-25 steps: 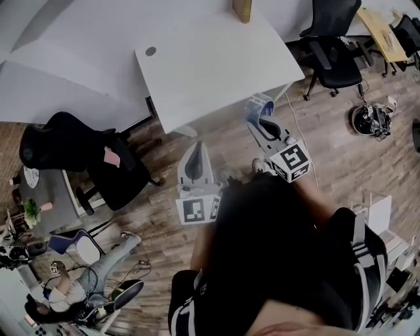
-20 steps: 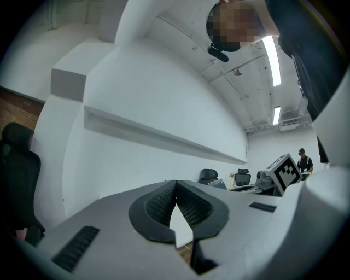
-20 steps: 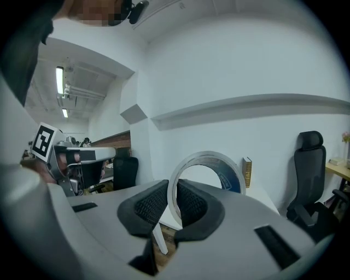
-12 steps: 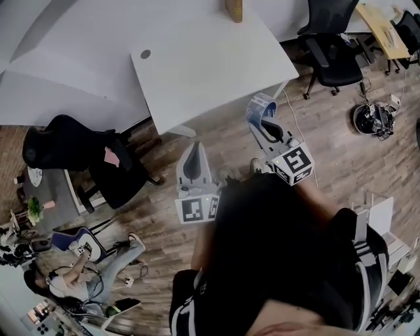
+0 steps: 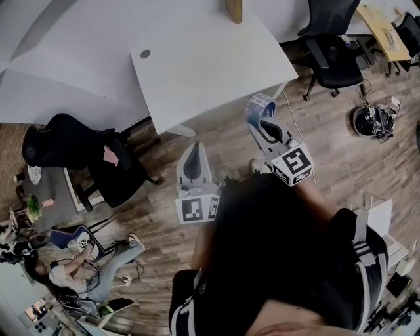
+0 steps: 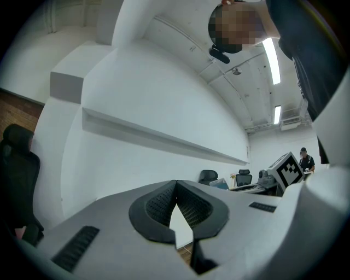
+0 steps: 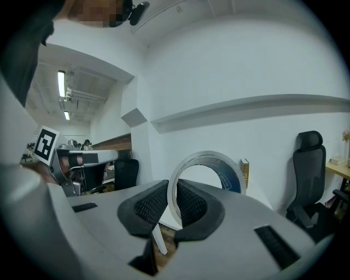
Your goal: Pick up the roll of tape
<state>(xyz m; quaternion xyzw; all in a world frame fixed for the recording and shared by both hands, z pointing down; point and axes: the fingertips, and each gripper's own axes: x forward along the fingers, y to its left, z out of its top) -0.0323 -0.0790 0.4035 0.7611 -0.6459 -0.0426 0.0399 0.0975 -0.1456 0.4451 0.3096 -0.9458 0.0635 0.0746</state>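
Observation:
The roll of tape (image 7: 210, 169), a pale ring with a blue inner face, stands upright between the jaws of my right gripper (image 7: 174, 205), which is shut on its lower rim. In the head view the tape (image 5: 258, 108) sits at the tip of the right gripper (image 5: 261, 121), above the wooden floor just off the white table's (image 5: 210, 59) near edge. My left gripper (image 5: 192, 161) hovers to the left of it, also short of the table. In the left gripper view its jaws (image 6: 176, 205) meet at the tips with nothing between them.
A brown box (image 5: 233, 9) stands at the table's far edge. A black office chair (image 5: 79, 154) is on the left, another (image 5: 331, 46) at the upper right. A person sits on the floor (image 5: 72, 272) at the lower left amid cables. A wall shelf (image 7: 246, 106) runs ahead.
Both grippers have drifted only slightly relative to the table; the tape stays gripped. The person on the floor at lower left has shifted position.

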